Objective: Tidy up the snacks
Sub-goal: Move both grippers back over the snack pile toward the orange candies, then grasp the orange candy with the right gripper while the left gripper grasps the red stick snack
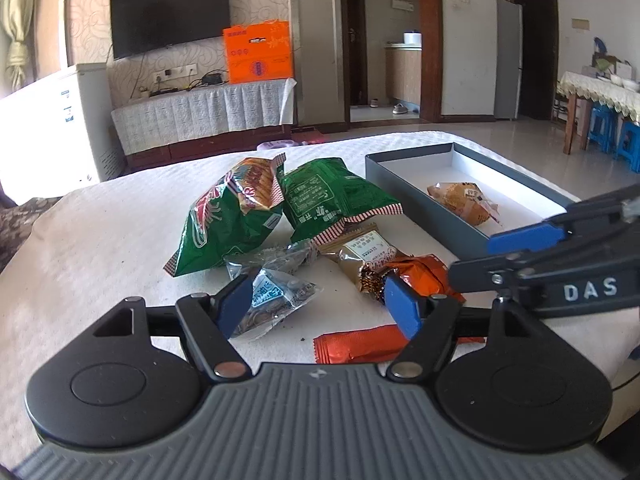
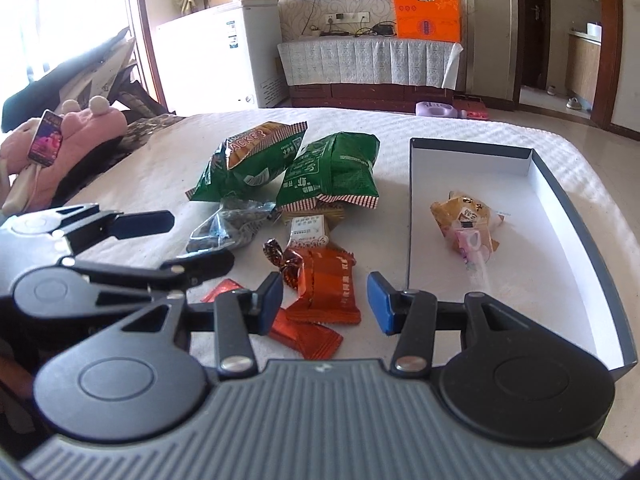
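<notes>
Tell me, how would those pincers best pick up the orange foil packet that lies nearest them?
Probably by a long edge of the orange foil packet, coming down from above with the right gripper: it lies flat and thin on the white bedcover, so a pinch across its narrow width suits best.

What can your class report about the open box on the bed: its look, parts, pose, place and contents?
The box is a shallow rectangular tray, seemingly cardboard: dark grey outside, white inside, with low upright walls and no lid on it. It lies flat on the white bedspread, to the right of the loose snack pile. Inside sits one item only, a tan-wrapped snack, resting on the floor of the box. Neither gripper touches the box.
</notes>
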